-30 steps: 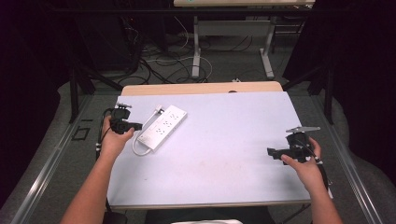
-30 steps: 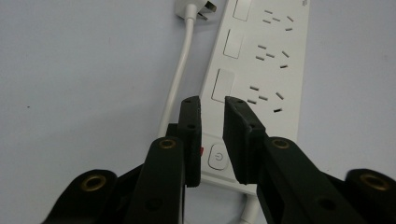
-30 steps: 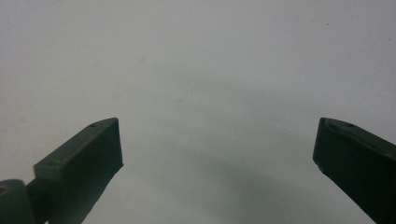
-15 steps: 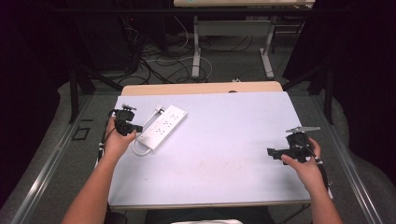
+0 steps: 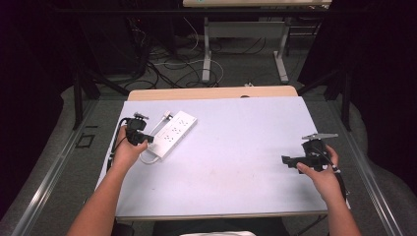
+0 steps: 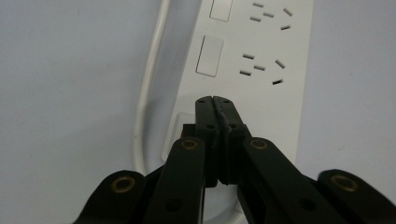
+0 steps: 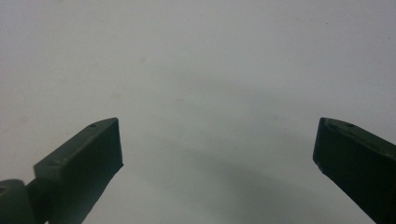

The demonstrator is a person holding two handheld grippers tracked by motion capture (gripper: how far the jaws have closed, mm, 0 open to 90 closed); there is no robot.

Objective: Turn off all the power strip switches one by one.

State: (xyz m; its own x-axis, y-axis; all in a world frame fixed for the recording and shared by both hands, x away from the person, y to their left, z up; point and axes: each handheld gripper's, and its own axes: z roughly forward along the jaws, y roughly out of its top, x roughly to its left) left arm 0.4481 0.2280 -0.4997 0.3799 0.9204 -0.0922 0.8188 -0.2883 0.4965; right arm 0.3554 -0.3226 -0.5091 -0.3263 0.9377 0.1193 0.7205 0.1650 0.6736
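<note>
1. High view: the white power strip (image 5: 173, 133) lies in the upper left part of the bench (image 5: 236, 187), with its long axis on a diagonal from lower left to upper right of the frame.
2. The left claw (image 5: 147, 139) is at the lower left end of the strip, just beside or on it; the right claw (image 5: 286, 161) is well apart, at the lower right of the frame. So the left hand is much the nearer one.
3. In the left gripper view the left claw (image 6: 215, 100) is fully closed, tips together, with nothing between them. The tips point along the strip (image 6: 261, 56), over its near end and towards the switch buttons (image 6: 209, 56) above it. I cannot tell if the tips touch the surface.
4. The white cord (image 6: 148, 88) runs along the left side of the strip in that view.
5. In the right gripper view the right claw (image 7: 217, 154) is wide open and empty over the bare bench.
6. I can read no brand, label or writing on the strip.
</note>
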